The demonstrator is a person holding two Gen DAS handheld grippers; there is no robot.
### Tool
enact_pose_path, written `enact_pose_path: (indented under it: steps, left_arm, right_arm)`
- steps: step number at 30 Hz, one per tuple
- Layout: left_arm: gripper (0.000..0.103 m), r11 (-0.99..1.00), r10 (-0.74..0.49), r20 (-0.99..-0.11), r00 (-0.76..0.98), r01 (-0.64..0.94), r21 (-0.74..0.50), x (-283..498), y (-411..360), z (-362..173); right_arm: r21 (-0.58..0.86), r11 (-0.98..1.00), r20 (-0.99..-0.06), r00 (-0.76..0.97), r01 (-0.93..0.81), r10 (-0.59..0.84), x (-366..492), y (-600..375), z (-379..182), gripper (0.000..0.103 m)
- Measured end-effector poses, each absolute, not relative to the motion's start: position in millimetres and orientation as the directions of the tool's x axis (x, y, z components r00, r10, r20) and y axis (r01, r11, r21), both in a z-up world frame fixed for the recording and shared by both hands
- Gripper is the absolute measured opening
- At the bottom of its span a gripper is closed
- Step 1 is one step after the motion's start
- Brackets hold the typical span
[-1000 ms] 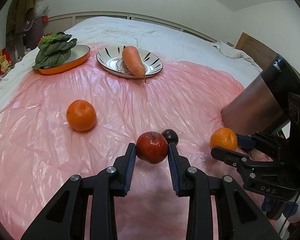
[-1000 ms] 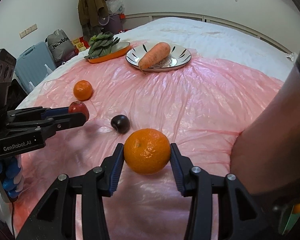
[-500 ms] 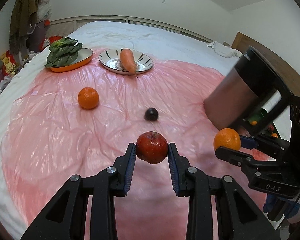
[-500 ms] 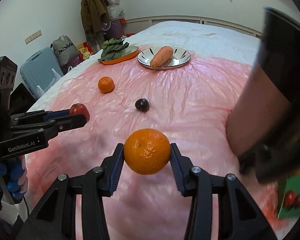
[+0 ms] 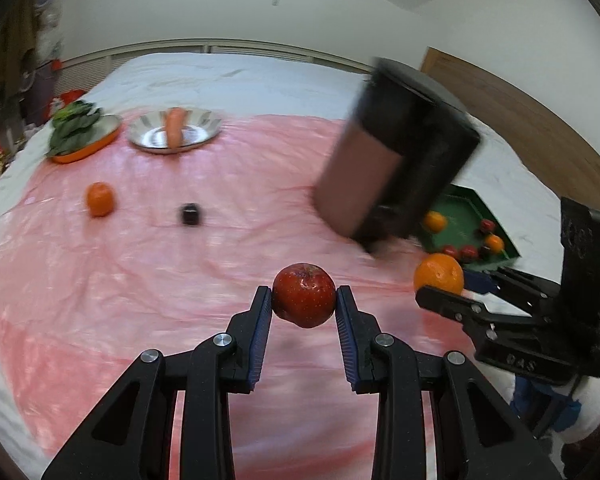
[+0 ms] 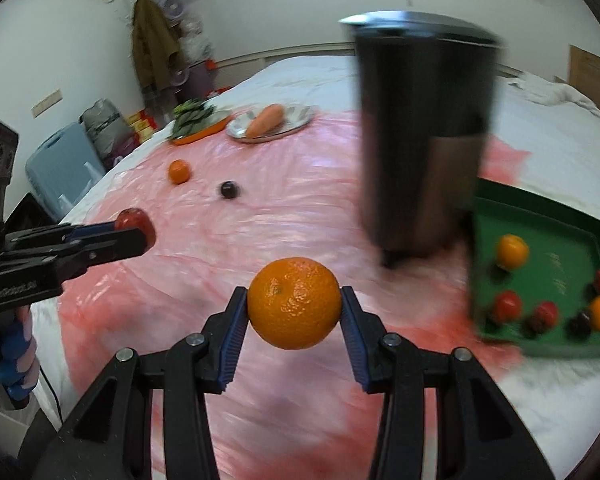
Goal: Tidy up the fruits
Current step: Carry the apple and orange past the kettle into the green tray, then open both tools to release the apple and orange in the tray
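Pink plastic sheet (image 5: 148, 280) over white bed (image 5: 228, 76)

A speckled deep-red round apple (image 5: 304, 300) sits at six o'clock; a bright orange dimpled mandarin (image 6: 294, 303) likewise. The crinkled plastic sheet (image 5: 228, 184) is translucent pink. At three o'clock, a dark green rectangular tray (image 6: 540, 236) (holding red, orange and dark fruits).

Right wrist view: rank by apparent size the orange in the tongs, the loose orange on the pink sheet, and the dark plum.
1. Held orange, largest, though nearest the camera, so inflated.
2. Loose orange.
3. Dark plum, slightly smaller than the loose orange; blur softens this.
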State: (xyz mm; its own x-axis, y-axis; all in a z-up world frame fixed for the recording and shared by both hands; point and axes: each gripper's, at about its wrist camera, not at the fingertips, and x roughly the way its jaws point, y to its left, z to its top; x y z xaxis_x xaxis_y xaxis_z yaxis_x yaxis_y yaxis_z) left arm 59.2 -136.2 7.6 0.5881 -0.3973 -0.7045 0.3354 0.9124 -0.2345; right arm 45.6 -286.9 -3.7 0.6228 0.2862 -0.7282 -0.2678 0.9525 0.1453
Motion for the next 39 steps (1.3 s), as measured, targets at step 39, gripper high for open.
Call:
enact_pose_path:
  steps: [39]
  left_arm:
    - [0.028, 0.807, -0.375, -0.851, 0.367, 0.581, -0.105, 178, -488, -71]
  right_arm:
    - [-0.061, 0.981, -0.783, 0.601, 0.182, -0.160, 76, -615, -70, 0.083]
